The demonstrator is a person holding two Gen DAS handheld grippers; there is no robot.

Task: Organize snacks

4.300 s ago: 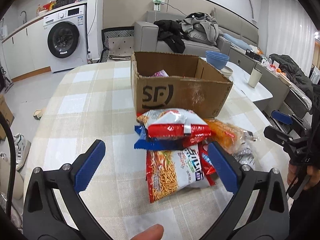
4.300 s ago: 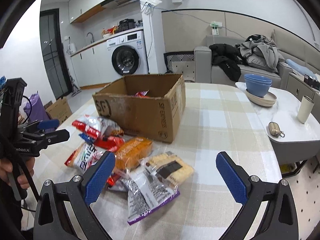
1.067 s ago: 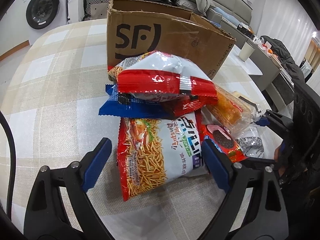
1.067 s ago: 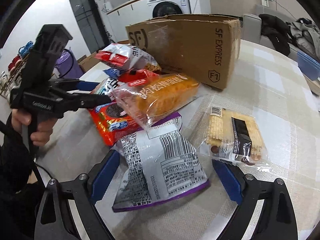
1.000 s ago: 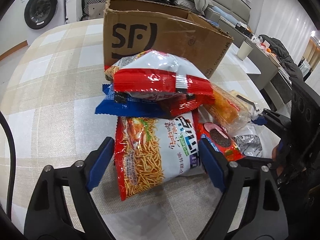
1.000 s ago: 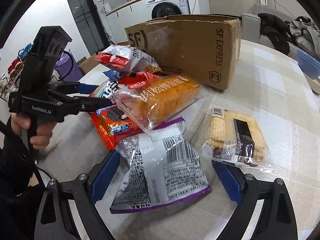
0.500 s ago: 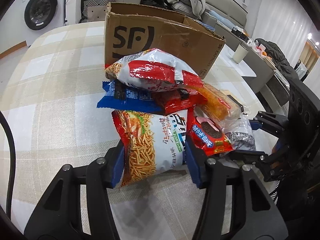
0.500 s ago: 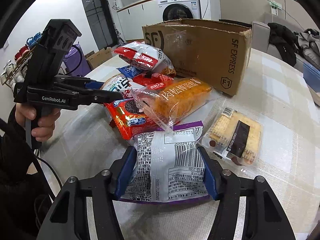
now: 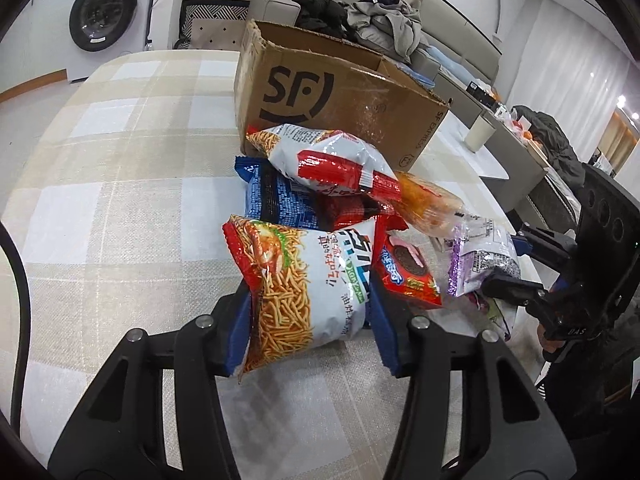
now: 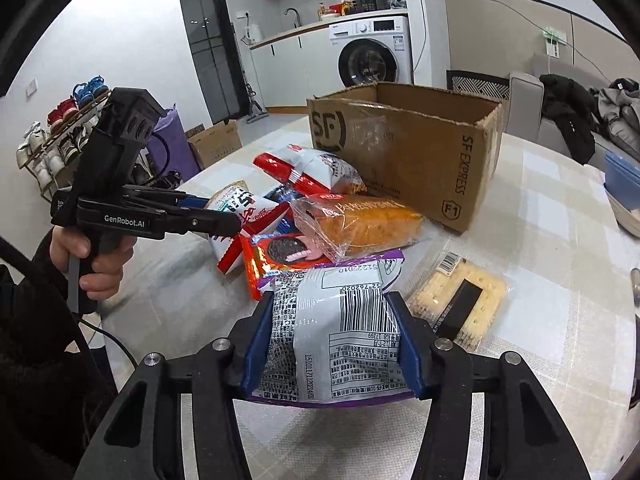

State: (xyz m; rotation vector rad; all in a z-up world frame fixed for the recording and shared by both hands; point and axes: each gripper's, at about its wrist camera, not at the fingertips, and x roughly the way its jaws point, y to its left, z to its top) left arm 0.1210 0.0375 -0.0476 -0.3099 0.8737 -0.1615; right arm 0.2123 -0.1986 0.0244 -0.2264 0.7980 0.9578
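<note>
My left gripper (image 9: 308, 314) has its blue pads pressed on the sides of a noodle snack bag (image 9: 304, 272), and its jaws are still closing. My right gripper (image 10: 332, 344) squeezes a purple and white bag (image 10: 336, 320), its jaws also still closing. Both bags sit at the near edge of a snack pile: a red and white bag (image 9: 328, 160), a blue packet (image 9: 272, 196), an orange bread pack (image 10: 360, 220) and a red cookie pack (image 10: 280, 252). An open cardboard box (image 10: 420, 152) stands behind the pile. A cracker pack (image 10: 460, 300) lies to the right.
The round table (image 9: 120, 160) has a checked cloth. Blue bowls (image 10: 624, 180) stand at its right edge, and a white cup (image 9: 480, 136) is on a side table. A hand (image 10: 100, 260) holds the left gripper's handle. A washing machine (image 10: 372, 56) and a sofa are behind.
Both grippers' jaws have closed in from wide open onto their bags. The noodle bag and the purple and white bag are now crumpled between the pads and slightly raised.
</note>
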